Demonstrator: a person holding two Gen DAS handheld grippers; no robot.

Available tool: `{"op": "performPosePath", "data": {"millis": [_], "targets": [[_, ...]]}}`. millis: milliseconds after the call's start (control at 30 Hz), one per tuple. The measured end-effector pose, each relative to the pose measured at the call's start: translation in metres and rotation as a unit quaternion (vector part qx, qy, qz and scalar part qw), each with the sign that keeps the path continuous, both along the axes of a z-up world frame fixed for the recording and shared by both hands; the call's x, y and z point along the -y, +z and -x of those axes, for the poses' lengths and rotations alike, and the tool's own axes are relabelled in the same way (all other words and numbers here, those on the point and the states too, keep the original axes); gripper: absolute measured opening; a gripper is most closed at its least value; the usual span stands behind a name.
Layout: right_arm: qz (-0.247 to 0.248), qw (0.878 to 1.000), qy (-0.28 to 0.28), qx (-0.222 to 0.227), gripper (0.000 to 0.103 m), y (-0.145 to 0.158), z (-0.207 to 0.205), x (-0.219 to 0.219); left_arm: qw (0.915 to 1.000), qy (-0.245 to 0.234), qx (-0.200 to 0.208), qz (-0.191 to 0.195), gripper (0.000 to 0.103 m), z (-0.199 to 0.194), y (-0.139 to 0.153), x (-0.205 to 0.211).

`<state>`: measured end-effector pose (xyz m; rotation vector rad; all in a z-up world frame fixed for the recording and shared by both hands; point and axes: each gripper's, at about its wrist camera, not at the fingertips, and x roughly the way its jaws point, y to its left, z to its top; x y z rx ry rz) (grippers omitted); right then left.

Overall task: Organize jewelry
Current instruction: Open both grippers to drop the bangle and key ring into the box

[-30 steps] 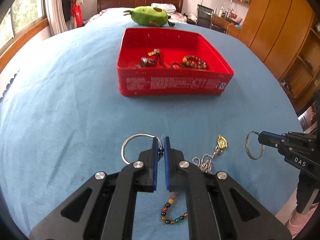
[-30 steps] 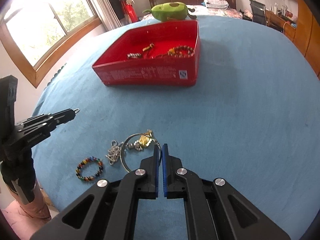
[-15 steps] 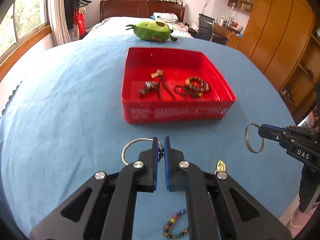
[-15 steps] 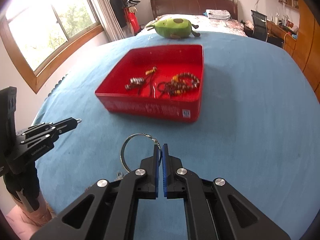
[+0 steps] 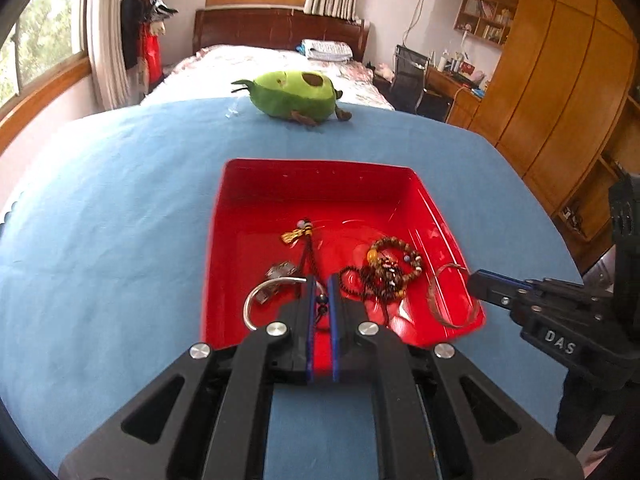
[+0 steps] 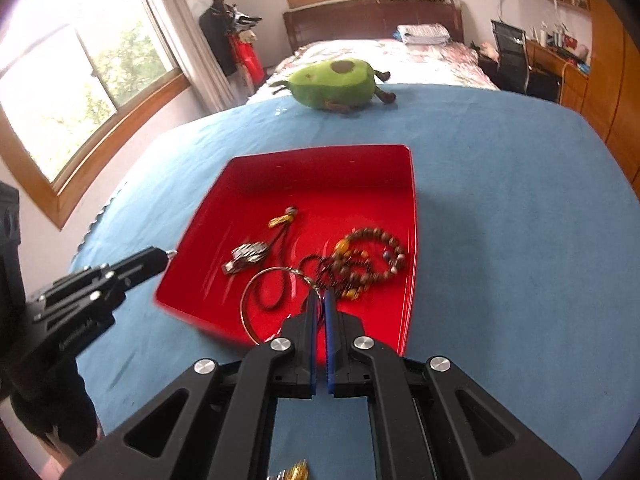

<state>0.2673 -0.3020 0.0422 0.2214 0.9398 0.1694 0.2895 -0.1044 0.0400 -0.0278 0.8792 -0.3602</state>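
My left gripper [image 5: 320, 280] is shut on a silver bangle [image 5: 245, 308] that sticks out to the left, held over the near part of the red tray [image 5: 320, 166]. My right gripper [image 6: 319, 296] is shut on a thin silver ring [image 6: 243, 308], also above the tray's [image 6: 320, 152] near edge. Each gripper shows in the other's view: the right gripper [image 5: 476, 280] with its ring [image 5: 431, 298], and the left gripper [image 6: 160, 254] at the tray's left corner. In the tray lie beaded bracelets [image 5: 390, 268] [image 6: 360, 260] and a silver pendant on a cord [image 5: 280, 270] [image 6: 246, 258].
The tray stands on a blue cloth [image 5: 120, 220] over a table. A green avocado plush [image 5: 296, 96] [image 6: 336, 84] lies at the far edge. A gold piece [image 6: 294, 472] peeks out on the cloth under my right gripper. A bed, a desk and wooden wardrobes stand beyond.
Both grippers have moved forward and a little up, from the loose jewellery on the cloth to over the tray's near edge, each still holding its ring. The loose pieces have slipped out of view.
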Motion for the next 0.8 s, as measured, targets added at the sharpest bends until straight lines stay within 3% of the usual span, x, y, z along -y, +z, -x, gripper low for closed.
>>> {"op": "performPosePath", "data": {"millis": [333, 367, 433, 533, 633, 800], "targets": [[0.019, 0.999, -0.01, -0.033, 0.006, -0.042, -0.052, -0.001, 0.9987, -0.009, -0.049, -0.008, 0.007, -0.057, -0.05, 0.018], [0.019, 0.999, -0.011, -0.031, 0.008, -0.043, -0.053, 0.0, 0.9985, -0.008, -0.054, -0.007, 0.017, -0.06, -0.053, 0.018], [0.027, 0.999, -0.013, -0.014, 0.011, -0.038, -0.05, 0.001, 0.9984, -0.005, -0.055, -0.007, 0.025, -0.062, -0.052, 0.015], [0.024, 1.0, -0.015, 0.013, 0.011, -0.021, -0.033, 0.006, 0.9992, -0.003, -0.039, 0.0, 0.025, -0.052, -0.036, 0.006], [0.008, 0.999, -0.015, 0.047, 0.011, 0.006, -0.007, 0.015, 0.9997, -0.002, 0.001, 0.023, 0.026, -0.024, 0.002, -0.006], [-0.017, 0.996, -0.006, 0.085, 0.011, 0.042, 0.047, 0.026, 0.9974, 0.007, 0.059, 0.042, 0.047, 0.032, 0.051, -0.023]]}}
